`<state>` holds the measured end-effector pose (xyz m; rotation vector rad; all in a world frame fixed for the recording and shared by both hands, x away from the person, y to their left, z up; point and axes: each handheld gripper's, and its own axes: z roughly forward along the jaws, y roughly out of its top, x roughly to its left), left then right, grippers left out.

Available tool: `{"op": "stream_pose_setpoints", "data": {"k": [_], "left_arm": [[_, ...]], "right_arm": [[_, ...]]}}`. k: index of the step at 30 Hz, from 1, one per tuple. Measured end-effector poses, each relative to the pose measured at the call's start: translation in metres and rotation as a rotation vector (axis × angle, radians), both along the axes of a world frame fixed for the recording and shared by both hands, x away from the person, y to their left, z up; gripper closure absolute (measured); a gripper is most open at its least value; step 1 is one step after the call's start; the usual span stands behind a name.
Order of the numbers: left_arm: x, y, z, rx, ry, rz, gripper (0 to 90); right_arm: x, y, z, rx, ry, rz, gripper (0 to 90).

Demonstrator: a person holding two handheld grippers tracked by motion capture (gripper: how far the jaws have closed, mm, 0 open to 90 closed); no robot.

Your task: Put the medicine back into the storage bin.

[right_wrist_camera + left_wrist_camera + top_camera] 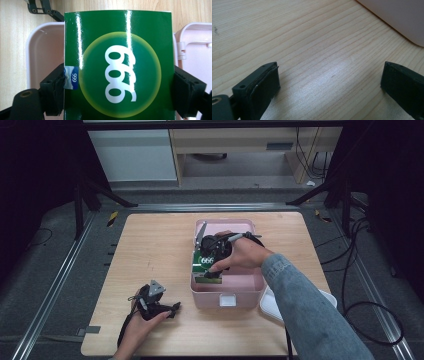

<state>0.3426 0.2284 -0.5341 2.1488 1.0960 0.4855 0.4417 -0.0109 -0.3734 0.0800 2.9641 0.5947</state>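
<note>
Green box (118, 65) clamped by right gripper (118, 92) over pink bin (227, 287); left gripper (329, 82) agape on table (299, 37)

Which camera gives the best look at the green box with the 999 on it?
The right gripper view: the green box faces the camera, clamped between the right gripper jaws over the pink tub. The high view shows the box small and partly covered by the hand. The left gripper view looks at the table.
</note>
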Motion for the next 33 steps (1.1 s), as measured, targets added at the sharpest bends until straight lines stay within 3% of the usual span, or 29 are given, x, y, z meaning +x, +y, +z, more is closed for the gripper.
{"op": "stream_pose_setpoints", "data": {"k": [17,33], "left_arm": [[0.000,0.000,0.000,0.001,0.000,0.000,1.3],[0.000,0.000,0.000,0.004,0.003,-0.002,1.2]], "right_arm": [[-0.001,0.009,-0.017,-0.031,0.026,0.026,16.6],[0.005,0.009,-0.044,-0.037,0.046,0.025,16.4]]}}
